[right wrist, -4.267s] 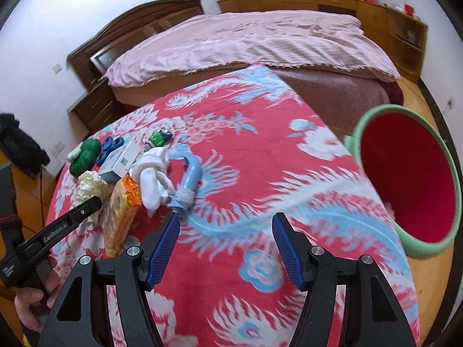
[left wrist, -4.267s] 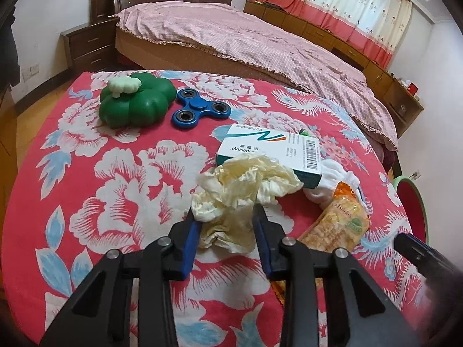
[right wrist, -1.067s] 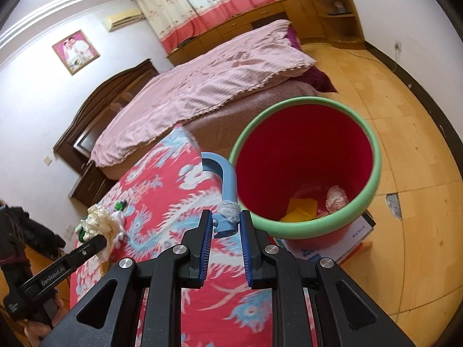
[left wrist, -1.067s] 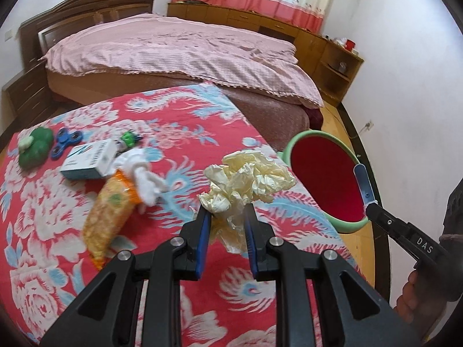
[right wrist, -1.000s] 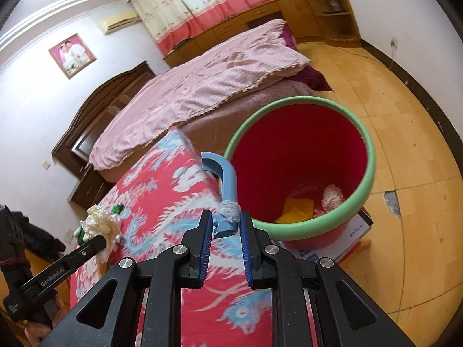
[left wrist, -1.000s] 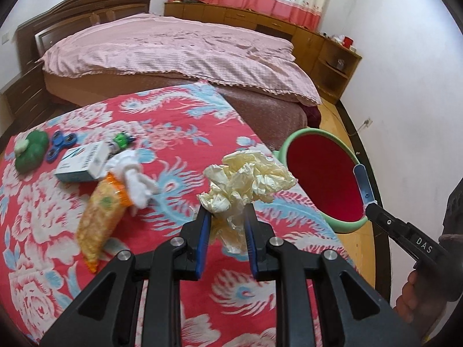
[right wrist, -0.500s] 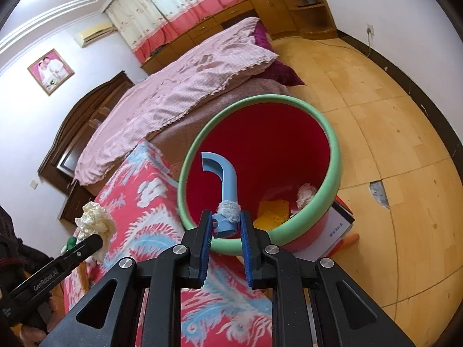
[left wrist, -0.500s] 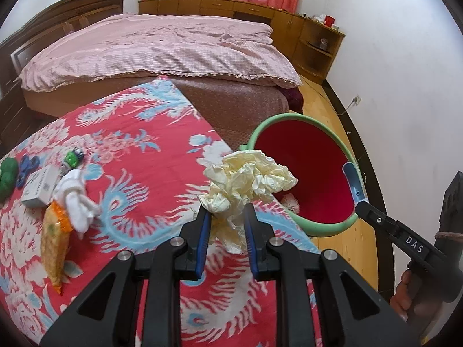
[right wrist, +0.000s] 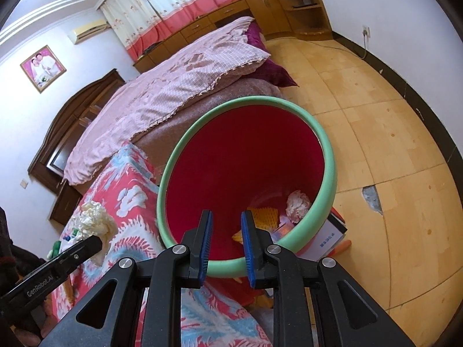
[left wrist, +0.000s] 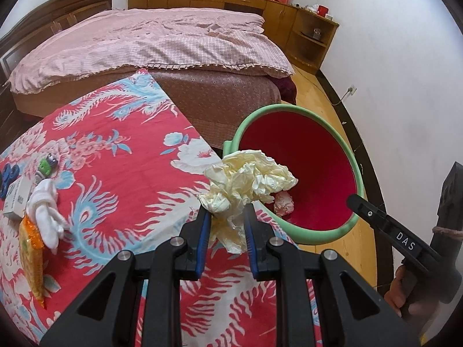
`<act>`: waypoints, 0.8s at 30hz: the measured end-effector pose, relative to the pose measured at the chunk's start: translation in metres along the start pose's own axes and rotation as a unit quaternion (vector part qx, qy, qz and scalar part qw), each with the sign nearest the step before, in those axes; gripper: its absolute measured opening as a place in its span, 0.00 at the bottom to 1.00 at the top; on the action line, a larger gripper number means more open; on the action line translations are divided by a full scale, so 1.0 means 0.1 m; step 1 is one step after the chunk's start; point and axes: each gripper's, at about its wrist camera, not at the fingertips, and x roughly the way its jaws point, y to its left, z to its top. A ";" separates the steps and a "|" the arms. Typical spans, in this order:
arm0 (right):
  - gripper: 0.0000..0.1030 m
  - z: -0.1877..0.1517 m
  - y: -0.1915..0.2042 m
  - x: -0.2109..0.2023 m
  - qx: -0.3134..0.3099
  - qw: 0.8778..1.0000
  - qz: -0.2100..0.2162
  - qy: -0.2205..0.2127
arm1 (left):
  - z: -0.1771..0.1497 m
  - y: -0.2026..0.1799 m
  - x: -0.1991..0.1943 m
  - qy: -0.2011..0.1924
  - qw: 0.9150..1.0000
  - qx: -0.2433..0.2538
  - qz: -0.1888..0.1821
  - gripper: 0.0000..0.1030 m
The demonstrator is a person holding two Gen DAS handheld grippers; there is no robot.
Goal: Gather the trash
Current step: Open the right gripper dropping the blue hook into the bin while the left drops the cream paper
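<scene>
The worktop [left wrist: 121,150] under its red flowered cloth ends beside the red, green-rimmed plastic bin [left wrist: 303,235]. The left gripper [left wrist: 227,217] pinches a crumpled cream paper wad [left wrist: 249,182] at the worktop's edge, beside the bin's rim; next, carry it over the mouth and release. The right gripper [right wrist: 225,219], narrow and empty, hangs over the bin.

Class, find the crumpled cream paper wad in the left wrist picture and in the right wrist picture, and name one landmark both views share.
Left wrist view: crumpled cream paper wad at centre, clamped in the left gripper, before the bin.
Right wrist view: the wad at lower left, over the red floral cloth.
Shared landmark: the green-rimmed red bin.
</scene>
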 end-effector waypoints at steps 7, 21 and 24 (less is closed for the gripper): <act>0.24 0.02 -0.01 -0.01 -0.006 1.000 -0.020 -0.010 | 0.05 -0.10 0.07 -0.001 1.000 0.015 0.006 0.22; 0.37 0.03 -0.16 -0.11 0.015 1.000 -0.017 -0.021 | 0.21 -0.36 0.15 -0.015 0.999 0.027 -0.023 0.37; 0.41 0.03 -0.16 -0.13 0.014 1.000 -0.013 -0.023 | 0.22 -0.36 0.16 -0.012 0.999 0.024 -0.031 0.37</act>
